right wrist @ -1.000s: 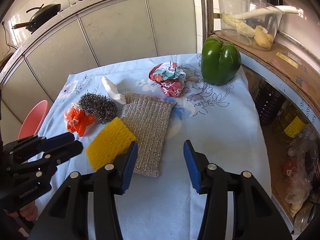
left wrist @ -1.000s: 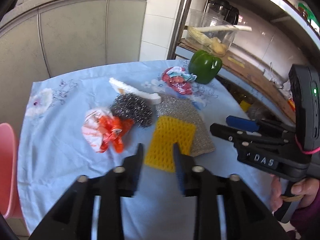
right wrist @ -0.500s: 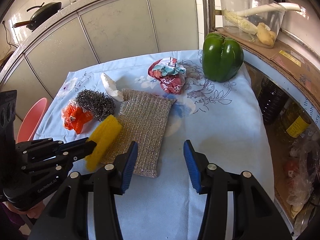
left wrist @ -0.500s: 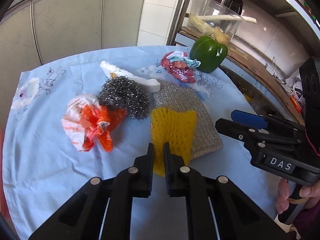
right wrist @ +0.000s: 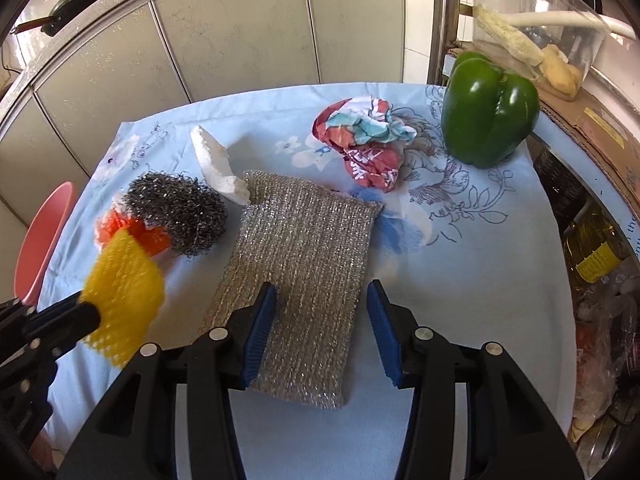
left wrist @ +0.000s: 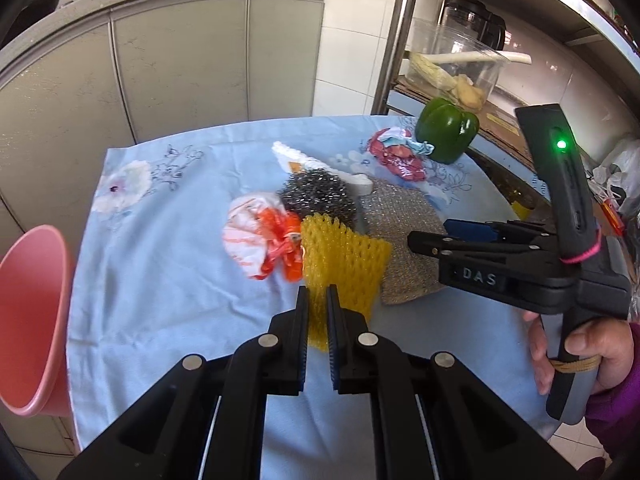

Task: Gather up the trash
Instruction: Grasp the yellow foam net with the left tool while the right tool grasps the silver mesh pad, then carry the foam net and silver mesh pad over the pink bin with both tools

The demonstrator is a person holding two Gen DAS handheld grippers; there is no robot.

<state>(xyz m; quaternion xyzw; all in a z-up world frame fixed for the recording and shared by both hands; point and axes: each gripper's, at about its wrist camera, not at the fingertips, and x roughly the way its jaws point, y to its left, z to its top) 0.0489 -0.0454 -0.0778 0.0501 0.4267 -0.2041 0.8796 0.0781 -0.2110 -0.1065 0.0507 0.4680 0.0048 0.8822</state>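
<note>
To its left a pink bin (left wrist: 32,320) waits while the left gripper (left wrist: 317,300), open a second ago, now pinches the yellow foam net (left wrist: 340,256) lifted off the tablecloth (left wrist: 160,280); the right gripper (right wrist: 322,320) hangs open over the silver cloth (right wrist: 304,240).

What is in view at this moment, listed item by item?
Yellow foam mesh fruit net: 1, yellow, lifted off the cloth in the left gripper.
Orange-and-white crumpled plastic bag: 1, cloth's left part, beside the scourer.
Steel wool scourer: 1, grey, left of the mesh cloth.
Silver metallic mesh cloth: 1, flat, centre.
White foam scrap: 1, behind the scourer.
Red-and-teal crumpled wrapper: 1, far centre.
Green bell pepper: 1, far right corner.
Pink plastic bin: 1, at the table's left edge.
Light-blue floral tablecloth: 1, covers the table.
Left gripper: shut on the net.
Right gripper: open, over the mesh cloth.
</note>
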